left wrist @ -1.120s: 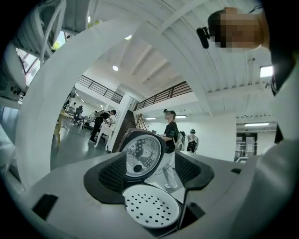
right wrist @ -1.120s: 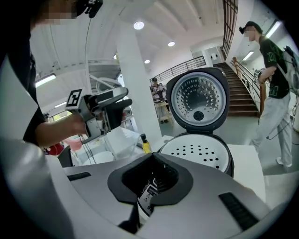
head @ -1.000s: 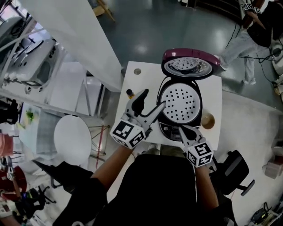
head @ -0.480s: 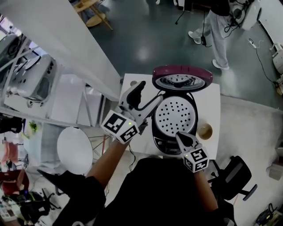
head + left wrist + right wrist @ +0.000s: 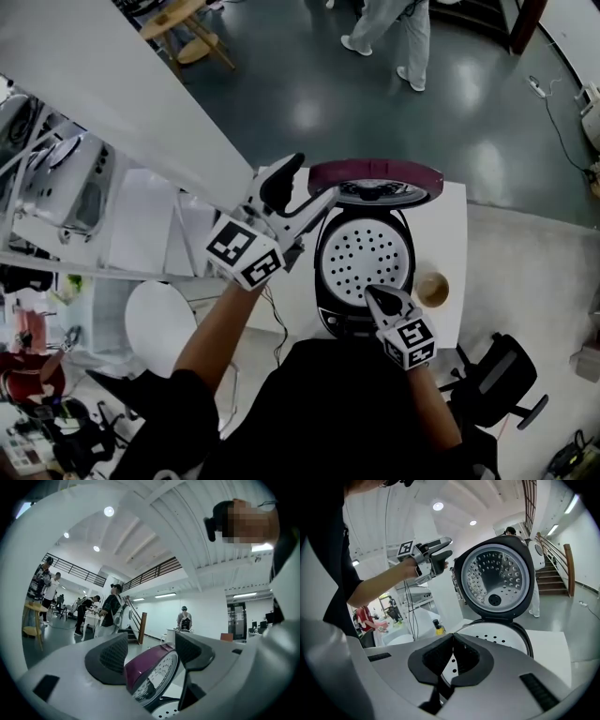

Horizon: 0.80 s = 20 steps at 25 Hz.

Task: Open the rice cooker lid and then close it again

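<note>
White bench (image 5: 452, 214) carries cooker (image 5: 364, 258), lid (image 5: 375, 178) up, cup (image 5: 432, 289) right; left tongs (image 5: 307, 190) gape at lid's edge; right tongs (image 5: 368, 293) shut, empty.

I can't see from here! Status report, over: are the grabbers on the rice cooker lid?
Left gripper open, lid edge between its jaws. Right gripper shut, empty, by cooker front. Lid standing open. Nothing blocking it.

Brown cup (image 5: 433, 289) on white table (image 5: 453, 234); round white stool (image 5: 159, 315) beside table
</note>
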Motion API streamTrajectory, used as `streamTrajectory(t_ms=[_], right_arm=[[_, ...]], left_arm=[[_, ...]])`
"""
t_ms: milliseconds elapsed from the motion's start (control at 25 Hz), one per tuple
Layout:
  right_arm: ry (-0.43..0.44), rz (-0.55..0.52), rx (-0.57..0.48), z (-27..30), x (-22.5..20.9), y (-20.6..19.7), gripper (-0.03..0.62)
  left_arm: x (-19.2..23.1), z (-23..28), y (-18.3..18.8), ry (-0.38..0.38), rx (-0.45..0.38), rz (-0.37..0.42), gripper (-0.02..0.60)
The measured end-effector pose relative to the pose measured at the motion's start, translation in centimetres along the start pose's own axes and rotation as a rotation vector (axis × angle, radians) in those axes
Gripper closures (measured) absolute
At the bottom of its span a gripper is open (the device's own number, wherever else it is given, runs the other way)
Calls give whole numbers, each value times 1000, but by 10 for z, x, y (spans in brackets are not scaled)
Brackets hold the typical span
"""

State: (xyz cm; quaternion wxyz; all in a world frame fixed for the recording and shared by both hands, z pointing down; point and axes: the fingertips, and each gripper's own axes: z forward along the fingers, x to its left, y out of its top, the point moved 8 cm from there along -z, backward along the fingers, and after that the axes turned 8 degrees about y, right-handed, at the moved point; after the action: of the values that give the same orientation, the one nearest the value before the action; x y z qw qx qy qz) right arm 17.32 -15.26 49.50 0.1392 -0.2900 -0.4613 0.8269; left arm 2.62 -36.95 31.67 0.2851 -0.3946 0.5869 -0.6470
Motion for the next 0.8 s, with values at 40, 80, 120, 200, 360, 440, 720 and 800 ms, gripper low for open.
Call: streamTrajectory(t_ms=[40, 80, 120, 200, 360, 440, 720, 800], right_arm=[[3, 3, 1, 1, -2, 0, 594], [5, 6, 4, 2, -4, -1, 594], [5, 10, 7, 2, -6, -3, 594], [4, 18, 18, 3, -10, -7, 594], [6, 29, 38, 4, -15, -13, 594], [7, 34, 45, 3, -18, -15, 594], [-5, 58, 52, -2, -29, -21, 594], [-6, 65, 47, -3, -33, -22, 594]], left_arm=[[1, 5, 1, -12, 10, -2, 282], [1, 10, 1, -24, 19, -8, 282], [2, 15, 1, -35, 27, -16, 282], [5, 23, 0, -49, 44, -29, 282], [16, 38, -3, -71, 82, -53, 282], [21, 45, -4, -82, 101, -68, 282], [23, 63, -11, -179, 204, -28, 282], [25, 65, -12, -184, 215, -32, 282]])
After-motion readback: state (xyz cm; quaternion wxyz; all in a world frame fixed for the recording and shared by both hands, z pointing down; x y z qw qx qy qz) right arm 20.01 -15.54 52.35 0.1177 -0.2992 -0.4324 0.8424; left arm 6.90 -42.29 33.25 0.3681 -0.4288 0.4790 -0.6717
